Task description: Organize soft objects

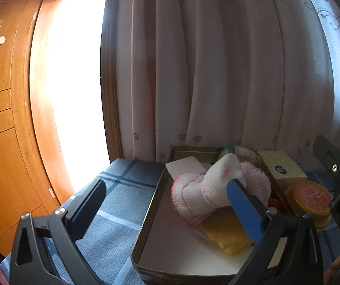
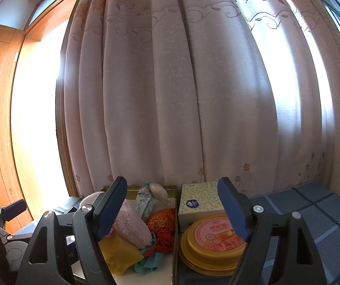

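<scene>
Left gripper [image 1: 167, 204] poised above the near-left part of the metal tray [image 1: 146, 216], jaws spread wide and holding nothing, one finger over the blue checked cloth [image 1: 120, 204] covering the worktop, the other over the tray's contents. In the tray, toward its right side: a rolled white cloth with pink stitching [image 1: 201, 192], lying on a yellow sponge [image 1: 224, 235], with a fluffy pale pink cloth [image 1: 258, 180] just behind and a flat white pad [image 1: 185, 165] at the far left corner. Right gripper [image 2: 172, 213] jaws likewise wide apart and empty, hovering over the tray's right wall [image 2: 175, 237]. From the right wrist view, piled together inside that edge: the yellow sponge, the pink fluffy cloth, a red and gold embroidered pouch [image 2: 161, 220], a teal cloth [image 2: 149, 261], and a wrapped packet [image 2: 145, 201] farther back. Just outside the tray on the right: a round yellow tin with a pink label [image 2: 214, 242], and directly behind it a tissue box with yellow pattern [image 2: 199, 200]. Behind everything, a pleated floral curtain [image 2: 182, 95].
</scene>
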The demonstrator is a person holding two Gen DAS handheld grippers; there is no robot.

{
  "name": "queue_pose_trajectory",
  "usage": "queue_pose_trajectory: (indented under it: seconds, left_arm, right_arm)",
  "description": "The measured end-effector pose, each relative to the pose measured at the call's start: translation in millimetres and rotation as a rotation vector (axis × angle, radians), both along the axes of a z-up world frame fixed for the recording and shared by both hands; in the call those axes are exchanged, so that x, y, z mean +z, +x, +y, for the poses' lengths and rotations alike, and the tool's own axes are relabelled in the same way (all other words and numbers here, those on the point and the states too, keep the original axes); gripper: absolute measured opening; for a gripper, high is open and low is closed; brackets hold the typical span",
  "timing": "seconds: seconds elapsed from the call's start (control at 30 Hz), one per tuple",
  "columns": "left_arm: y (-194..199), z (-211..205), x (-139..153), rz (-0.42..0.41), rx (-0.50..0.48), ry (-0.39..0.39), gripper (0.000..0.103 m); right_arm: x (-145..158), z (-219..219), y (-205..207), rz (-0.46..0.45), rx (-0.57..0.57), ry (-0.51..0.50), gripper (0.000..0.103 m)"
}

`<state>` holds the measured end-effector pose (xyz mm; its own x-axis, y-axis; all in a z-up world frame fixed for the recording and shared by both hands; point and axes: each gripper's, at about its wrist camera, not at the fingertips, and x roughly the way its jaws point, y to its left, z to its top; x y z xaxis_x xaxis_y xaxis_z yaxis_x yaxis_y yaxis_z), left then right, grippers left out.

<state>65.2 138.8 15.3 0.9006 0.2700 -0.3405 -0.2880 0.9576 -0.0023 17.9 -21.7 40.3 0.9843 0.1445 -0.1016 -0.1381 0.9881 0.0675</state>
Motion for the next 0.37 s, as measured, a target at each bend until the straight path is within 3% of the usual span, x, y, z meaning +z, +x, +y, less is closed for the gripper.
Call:
queue_pose_trajectory:
  seconds: [0.37]
  left_arm:
    - [-0.3,-2.1,-0.6,0.003,-0.003,0.018,0.103]
  right_arm:
    - [0.1,0.0,-0.1,0.000,0.000,0.000,0.080]
